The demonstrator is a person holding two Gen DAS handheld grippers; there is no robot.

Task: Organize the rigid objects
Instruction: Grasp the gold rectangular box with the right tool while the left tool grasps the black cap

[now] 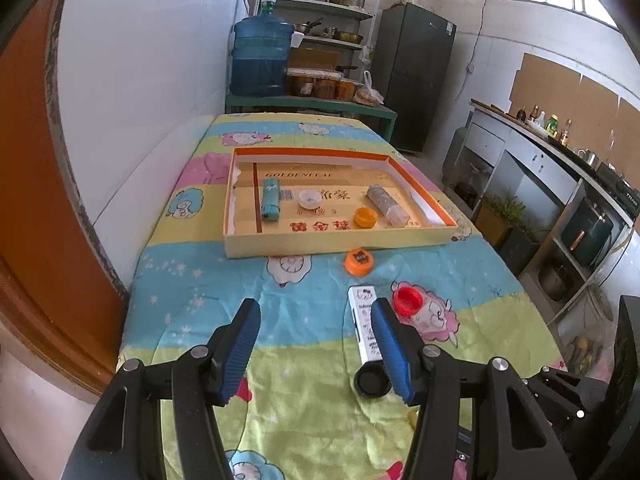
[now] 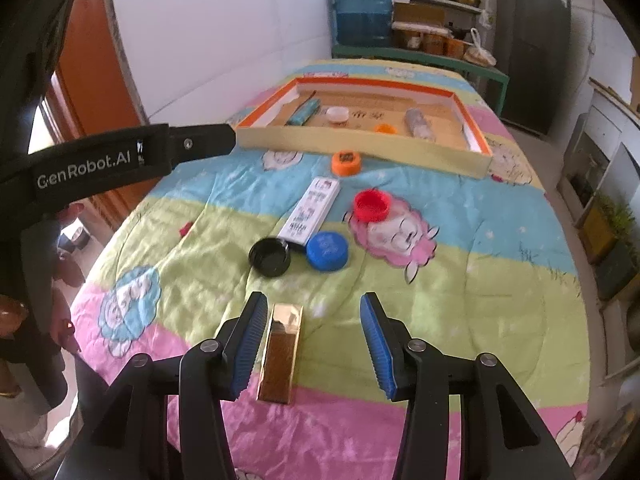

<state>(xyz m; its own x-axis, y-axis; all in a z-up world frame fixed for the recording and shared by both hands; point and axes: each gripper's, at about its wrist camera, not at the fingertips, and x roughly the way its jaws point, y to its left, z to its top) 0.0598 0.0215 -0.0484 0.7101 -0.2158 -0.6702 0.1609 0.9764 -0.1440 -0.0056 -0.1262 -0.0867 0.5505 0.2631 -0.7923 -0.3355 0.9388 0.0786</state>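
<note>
My right hand-held gripper [image 2: 312,344], jaws wide, straddles the gold bar [image 2: 280,356] beside its left pad, the shallow box [image 2: 360,142] waiting at twelve o'clock; next I must close, while my left hand-held gripper [image 1: 316,346] hangs wide.

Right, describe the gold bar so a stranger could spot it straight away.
Start at the tray on the cartoon quilt and come toward the near edge, past the loose caps. The gold bar lies on the quilt between the right gripper's open fingers, close to one. It is the only shiny, golden, long block; its neighbours are round caps.
</note>
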